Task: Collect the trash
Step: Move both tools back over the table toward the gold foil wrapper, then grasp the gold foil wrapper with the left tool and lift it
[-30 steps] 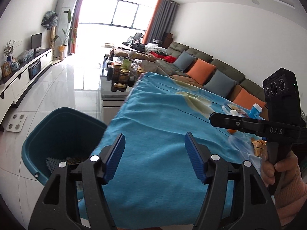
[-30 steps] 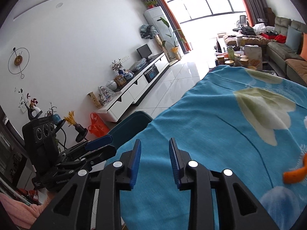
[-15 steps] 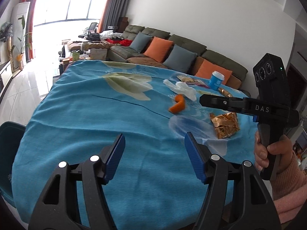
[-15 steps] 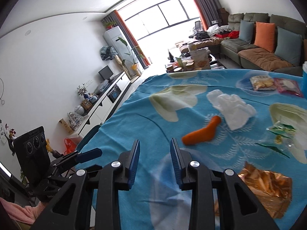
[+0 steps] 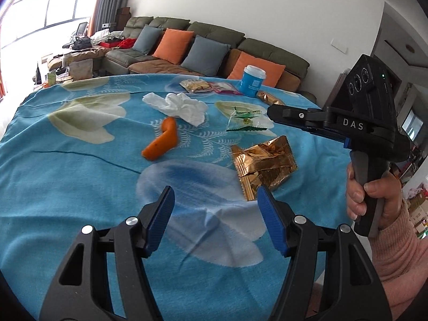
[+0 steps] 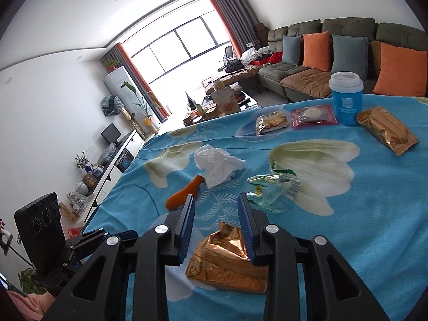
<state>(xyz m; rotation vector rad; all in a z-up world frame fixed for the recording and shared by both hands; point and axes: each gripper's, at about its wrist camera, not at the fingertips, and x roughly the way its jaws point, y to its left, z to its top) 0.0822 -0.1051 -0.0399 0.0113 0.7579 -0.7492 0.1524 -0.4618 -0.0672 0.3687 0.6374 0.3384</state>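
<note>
Trash lies on the blue flowered cloth (image 5: pixel 67 187): an orange peel (image 5: pixel 161 143), a crumpled white tissue (image 5: pixel 182 107), a clear wrapper with green print (image 5: pixel 246 120) and a crumpled gold wrapper (image 5: pixel 263 167). My left gripper (image 5: pixel 216 198) is open and empty, just short of the gold wrapper. The right gripper (image 6: pixel 216 200) hangs over that gold wrapper (image 6: pixel 227 262), jaws narrowly apart with nothing pinched. Ahead of it are the peel (image 6: pixel 184 194), tissue (image 6: pixel 218 164) and clear wrapper (image 6: pixel 272 190). A hand (image 5: pixel 371 195) holds the right gripper (image 5: pixel 275 113).
At the cloth's far side stand a blue lidded cup (image 6: pixel 346 99), a gold packet (image 6: pixel 385 128), a biscuit packet (image 6: pixel 271 121) and a pink packet (image 6: pixel 313 113). A sofa with orange and grey cushions (image 5: pixel 206 50) runs behind. My left gripper (image 6: pixel 120 234) shows at lower left.
Both views have swung right, away from the teal bin and floor, onto the trash on the cloth. The bin has left view. The gold wrapper now lies under the right gripper.
</note>
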